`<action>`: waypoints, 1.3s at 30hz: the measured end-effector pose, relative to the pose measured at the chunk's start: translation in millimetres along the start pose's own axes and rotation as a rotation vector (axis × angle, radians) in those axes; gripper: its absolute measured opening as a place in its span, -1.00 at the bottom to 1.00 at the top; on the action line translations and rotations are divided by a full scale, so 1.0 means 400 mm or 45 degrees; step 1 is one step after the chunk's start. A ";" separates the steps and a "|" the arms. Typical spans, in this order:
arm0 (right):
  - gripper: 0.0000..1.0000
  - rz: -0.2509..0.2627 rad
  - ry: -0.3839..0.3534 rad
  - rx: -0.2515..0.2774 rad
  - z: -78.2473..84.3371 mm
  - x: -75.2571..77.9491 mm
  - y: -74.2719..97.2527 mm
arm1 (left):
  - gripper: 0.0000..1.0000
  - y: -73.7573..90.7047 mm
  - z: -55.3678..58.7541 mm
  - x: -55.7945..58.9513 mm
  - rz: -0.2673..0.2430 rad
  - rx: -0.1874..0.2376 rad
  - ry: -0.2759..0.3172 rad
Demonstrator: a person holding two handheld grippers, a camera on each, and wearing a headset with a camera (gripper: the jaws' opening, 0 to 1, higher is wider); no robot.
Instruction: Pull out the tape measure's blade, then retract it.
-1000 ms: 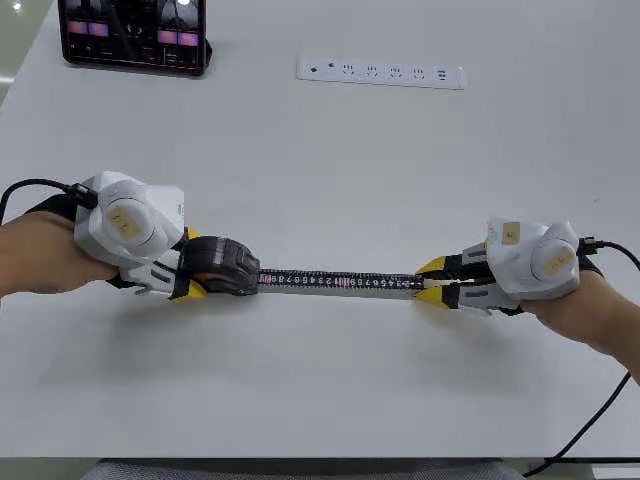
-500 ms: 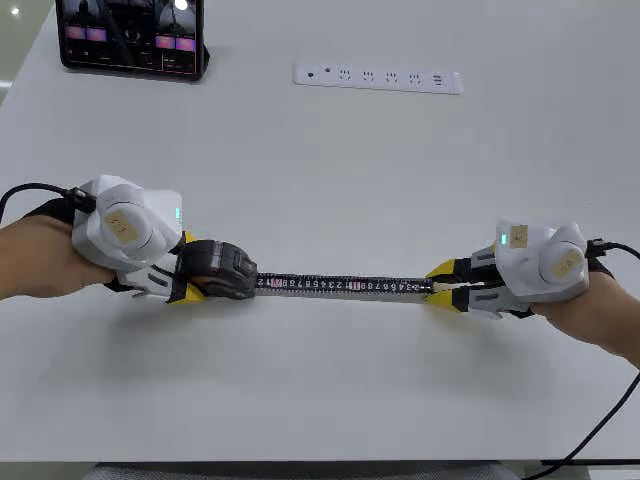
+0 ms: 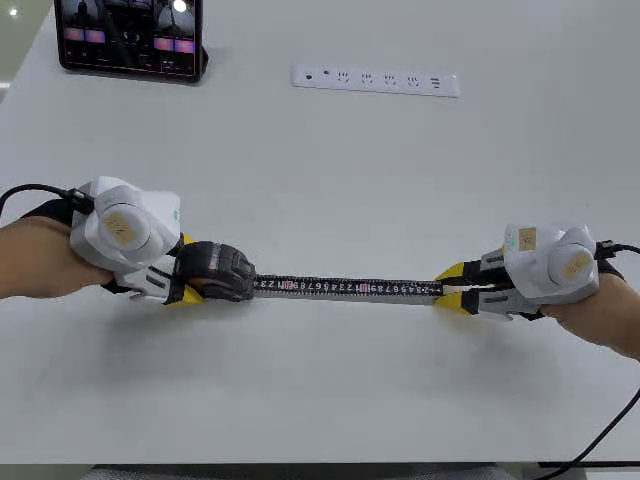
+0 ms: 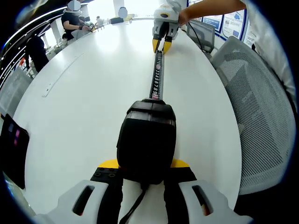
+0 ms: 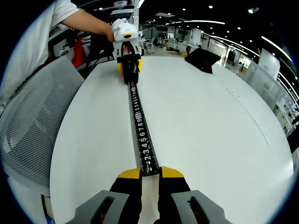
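Two grippers, one at each end of a single tape. The left gripper (image 3: 188, 271), at the left of the head view, has its two jaws clamped on the one black case (image 3: 215, 271). In its own view the left gripper (image 4: 144, 164) has the case (image 4: 146, 140) filling the lower middle, between two yellow tips. The right gripper (image 3: 447, 288), at the right of the head view, has its jaws pinched narrow on the free end of the blade (image 3: 345, 288). In its own view the right gripper (image 5: 149, 173) has that end sitting between two yellow tips at the bottom centre.

The one blade (image 5: 140, 126) is drawn out – a straight dark band running from case to right gripper, low over the white table (image 3: 320, 170). Two hands hold the grippers, each with one black cable trailing off the frame's edge.

Farther up the head view lie one white strip (image 3: 375, 79) at upper centre and one tablet (image 3: 130, 35) at upper left, both well apart from the tape. One mesh chair (image 4: 254, 107) stands at the table's edge, at the right of the left gripper view.
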State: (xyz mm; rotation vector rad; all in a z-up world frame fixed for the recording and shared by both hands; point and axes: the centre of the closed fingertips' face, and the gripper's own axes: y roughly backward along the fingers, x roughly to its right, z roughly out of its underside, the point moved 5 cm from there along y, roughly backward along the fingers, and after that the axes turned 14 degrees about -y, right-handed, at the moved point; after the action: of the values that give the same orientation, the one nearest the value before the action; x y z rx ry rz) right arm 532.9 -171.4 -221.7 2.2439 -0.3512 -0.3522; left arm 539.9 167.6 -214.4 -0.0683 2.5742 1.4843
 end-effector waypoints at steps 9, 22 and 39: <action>-0.83 0.006 -0.009 -0.018 0.015 0.014 0.010 | -0.43 -0.001 0.000 0.001 -0.001 -0.002 -0.001; -0.82 -0.016 -0.029 -0.043 0.016 0.018 0.007 | -0.43 -0.002 -0.002 0.002 -0.005 -0.009 -0.001; -0.78 -0.058 0.041 -0.154 0.002 0.019 0.003 | -0.42 -0.003 0.000 -0.003 -0.016 -0.003 -0.014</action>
State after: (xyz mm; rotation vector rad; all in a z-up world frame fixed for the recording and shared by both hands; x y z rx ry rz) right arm 539.5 -175.2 -222.3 2.1389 -0.2557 -0.3514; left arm 541.0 166.9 -215.1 -0.0764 2.5584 1.4796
